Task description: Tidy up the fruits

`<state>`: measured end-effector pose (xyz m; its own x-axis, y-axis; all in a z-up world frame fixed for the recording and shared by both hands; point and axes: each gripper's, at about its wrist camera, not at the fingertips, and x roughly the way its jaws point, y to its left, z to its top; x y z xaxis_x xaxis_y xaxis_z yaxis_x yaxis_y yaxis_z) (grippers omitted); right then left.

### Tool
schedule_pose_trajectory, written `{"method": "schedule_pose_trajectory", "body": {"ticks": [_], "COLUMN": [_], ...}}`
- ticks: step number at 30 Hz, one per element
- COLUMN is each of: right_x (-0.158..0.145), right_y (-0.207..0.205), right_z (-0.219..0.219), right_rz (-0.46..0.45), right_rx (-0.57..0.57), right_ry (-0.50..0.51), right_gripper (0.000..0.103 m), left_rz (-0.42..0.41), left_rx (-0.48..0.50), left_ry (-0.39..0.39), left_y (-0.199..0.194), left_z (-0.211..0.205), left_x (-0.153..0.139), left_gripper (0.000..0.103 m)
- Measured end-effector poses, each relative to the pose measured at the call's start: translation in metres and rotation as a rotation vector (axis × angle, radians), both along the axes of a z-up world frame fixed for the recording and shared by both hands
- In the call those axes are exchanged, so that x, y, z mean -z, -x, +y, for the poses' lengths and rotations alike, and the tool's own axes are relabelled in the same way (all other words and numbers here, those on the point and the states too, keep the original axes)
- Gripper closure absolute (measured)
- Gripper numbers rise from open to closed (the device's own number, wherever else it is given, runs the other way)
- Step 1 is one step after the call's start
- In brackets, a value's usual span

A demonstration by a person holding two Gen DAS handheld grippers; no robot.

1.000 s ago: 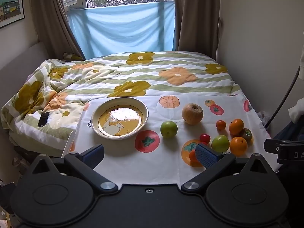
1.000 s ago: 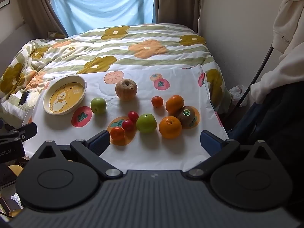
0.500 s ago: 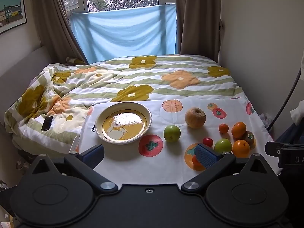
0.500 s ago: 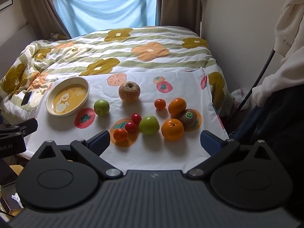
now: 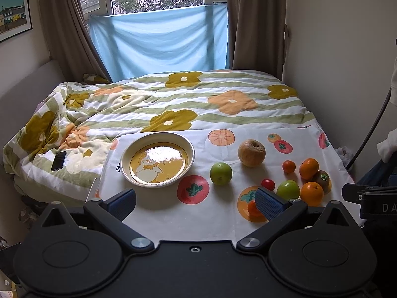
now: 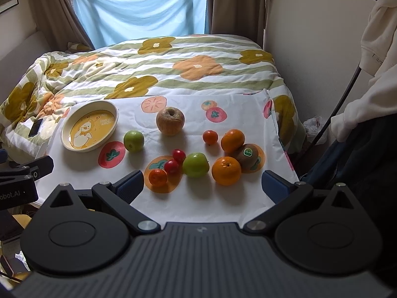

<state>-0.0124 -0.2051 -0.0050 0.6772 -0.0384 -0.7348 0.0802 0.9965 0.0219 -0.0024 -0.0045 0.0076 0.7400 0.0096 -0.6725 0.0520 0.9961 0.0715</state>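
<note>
Fruit is laid loose on a cloth [image 6: 223, 198] over the bed: brown apple [image 6: 170, 121], green apples [image 6: 133, 140], oranges [image 6: 226, 170], kiwi [image 6: 247, 155], small tomatoes [image 6: 171, 166]; the bowl [image 6: 65, 134] is empty. Left claw [image 5: 196, 202] and right claw [image 6: 202, 186] are held wide, with nothing gripped. Risk: round fruit may be rolled off the soft, uneven cloth if nudged, and tomatoes may be crushed if squeezed.

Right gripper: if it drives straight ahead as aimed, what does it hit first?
Probably the green apple beside the big orange; both lie between the open right gripper jaws' line. Depth is unclear, so the white fruit-print cloth may come first.
</note>
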Motion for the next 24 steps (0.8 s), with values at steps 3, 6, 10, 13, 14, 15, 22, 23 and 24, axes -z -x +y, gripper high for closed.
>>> {"method": "schedule_pose_trajectory", "body": {"ticks": [3, 6, 10, 13, 14, 15, 22, 23, 24], "right_x": [0.0003, -0.0002, 0.0007, 0.0004, 0.0006, 0.0014, 0.0037, 0.0038, 0.0039], "right_y": [-0.0003, -0.0009, -0.0016, -0.0016, -0.0016, -0.0019, -0.0035, -0.0034, -0.0036], "right_z": [0.0002, 0.0003, 0.0004, 0.001, 0.0009, 0.0012, 0.0017, 0.002, 0.002], "right_rz": [0.002, 0.006, 0.008, 0.008, 0.007, 0.008, 0.01, 0.009, 0.009], "right_rx": [0.0, 0.0, 0.0, 0.0, -0.001, -0.002, -0.002, -0.002, -0.002], "right_ry": [0.0, 0.0, 0.001, 0.001, 0.001, 0.002, 0.0, 0.002, 0.002], "right_gripper": [0.0, 0.0, 0.0, 0.0, 0.0, 0.0, 0.0, 0.0, 0.0], "left_rz": [0.001, 0.002, 0.002, 0.003, 0.004, 0.003, 0.001, 0.001, 0.002], "left_rx": [0.001, 0.0, 0.0, 0.002, 0.001, 0.001, 0.001, 0.002, 0.002], "left_ry": [0.001, 0.001, 0.002, 0.001, 0.001, 0.001, 0.0, 0.001, 0.001], "left_y": [0.0, -0.0002, -0.0007, -0.0009, -0.001, -0.001, -0.0007, -0.001, -0.001], "left_z": [0.0002, -0.001, -0.0016, -0.0018, -0.0012, -0.001, -0.0012, -0.0008, -0.0008], "left_x": [-0.0001, 0.0004, 0.0007, 0.0006, 0.0003, 0.0003, 0.0014, 0.0019, 0.0019], "left_gripper": [0.0, 0.0, 0.0, 0.0, 0.0, 0.0, 0.0, 0.0, 0.0]}}
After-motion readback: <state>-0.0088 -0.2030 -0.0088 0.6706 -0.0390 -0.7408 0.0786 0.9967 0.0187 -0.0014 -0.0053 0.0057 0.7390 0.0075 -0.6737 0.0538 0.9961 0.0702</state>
